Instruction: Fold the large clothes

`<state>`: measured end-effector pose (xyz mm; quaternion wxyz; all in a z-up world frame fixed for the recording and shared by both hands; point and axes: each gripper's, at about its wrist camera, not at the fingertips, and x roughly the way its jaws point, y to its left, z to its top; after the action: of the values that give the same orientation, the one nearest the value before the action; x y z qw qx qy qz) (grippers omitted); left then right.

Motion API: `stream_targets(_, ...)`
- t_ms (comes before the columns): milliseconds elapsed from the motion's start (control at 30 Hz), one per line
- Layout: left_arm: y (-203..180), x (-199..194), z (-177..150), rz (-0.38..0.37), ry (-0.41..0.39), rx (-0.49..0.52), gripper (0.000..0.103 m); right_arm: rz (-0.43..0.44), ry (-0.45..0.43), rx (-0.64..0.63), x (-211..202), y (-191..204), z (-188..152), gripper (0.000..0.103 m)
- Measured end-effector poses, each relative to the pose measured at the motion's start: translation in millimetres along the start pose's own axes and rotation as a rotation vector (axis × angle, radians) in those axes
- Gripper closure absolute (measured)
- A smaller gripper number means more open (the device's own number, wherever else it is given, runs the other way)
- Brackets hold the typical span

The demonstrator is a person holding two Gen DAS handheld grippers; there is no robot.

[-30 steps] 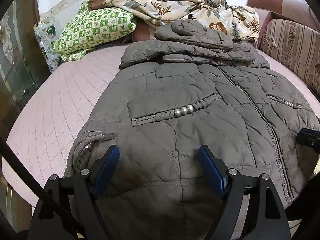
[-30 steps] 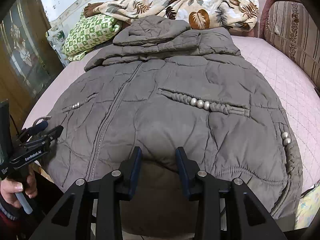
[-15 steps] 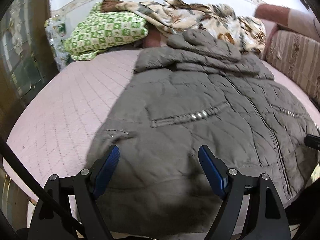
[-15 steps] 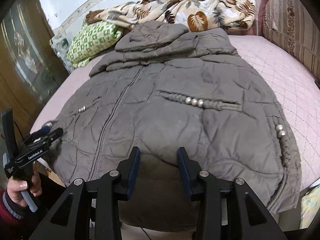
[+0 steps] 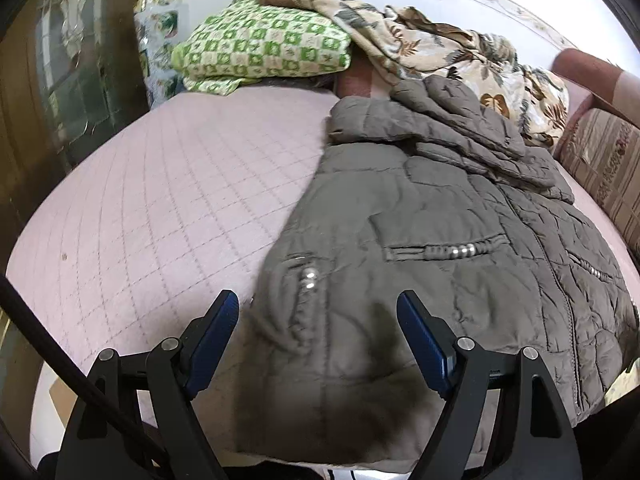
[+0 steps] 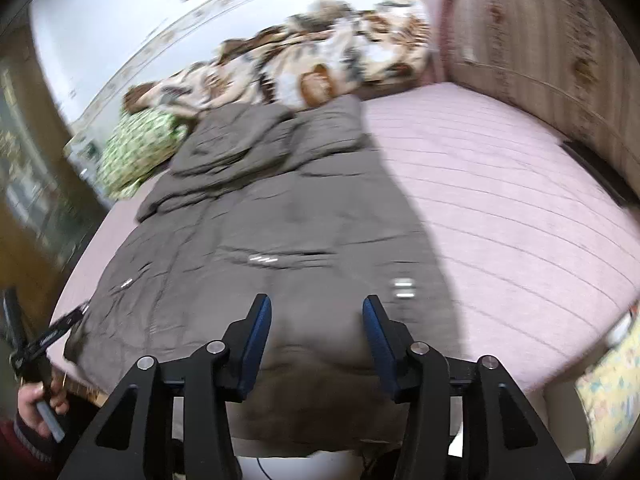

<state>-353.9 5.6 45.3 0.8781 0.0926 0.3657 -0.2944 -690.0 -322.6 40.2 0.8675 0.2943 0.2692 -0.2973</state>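
Left tongs (image 5: 318,330) were seen spread wide above the near hem of the grey-brown padded coat (image 5: 440,240); cloth lay below the gap, but no pad was pressed on it and nothing was gripped. Right tongs (image 6: 317,330) were seen about half spread and opening, with the hem below them and no cloth pinched. In the right wrist view, much blurred, the left tongs' handle was noted low at the left in a hand (image 6: 38,402) with a dark red sleeve.

The coat was laid flat, front up, on the pink quilted bed (image 5: 160,220), with its hem at the near bed edge and its hood (image 5: 448,104) folded down at the far end. Bare quilt was seen wide open on both sides of the coat, left in the left wrist view, right in the right wrist view.

Beyond the hood, a green checked pillow (image 5: 260,52) and a leaf-print blanket (image 5: 440,52) were heaped against the wall. A striped cushion (image 5: 604,168) bounded the bed's right side, and a dark wooden cabinet (image 5: 60,80) the left.
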Motion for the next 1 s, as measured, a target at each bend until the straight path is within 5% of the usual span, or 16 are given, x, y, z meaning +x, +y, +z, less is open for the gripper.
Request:
stream_targets(333, 31, 9, -4, 0.016, 0.044, -0.118, 0.022, -0.011, -0.005, 0.208, -3, -56, -1, 0.05)
stream_targets(433, 44, 11, -5, 0.02, 0.056, -0.17, 0.022, -0.026, -0.001, 0.258, 0, -66, -1, 0.043)
stream_targets(767, 72, 18, -18, -0.108, 0.12, -0.353, 0.02, 0.038, 0.081, 0.376, 18, -82, -13, 0.038)
stream_targets(1000, 66, 11, -33, -0.148, 0.129, -0.373, 0.02, 0.109, 0.122, 0.4, 27, -73, -23, 0.036)
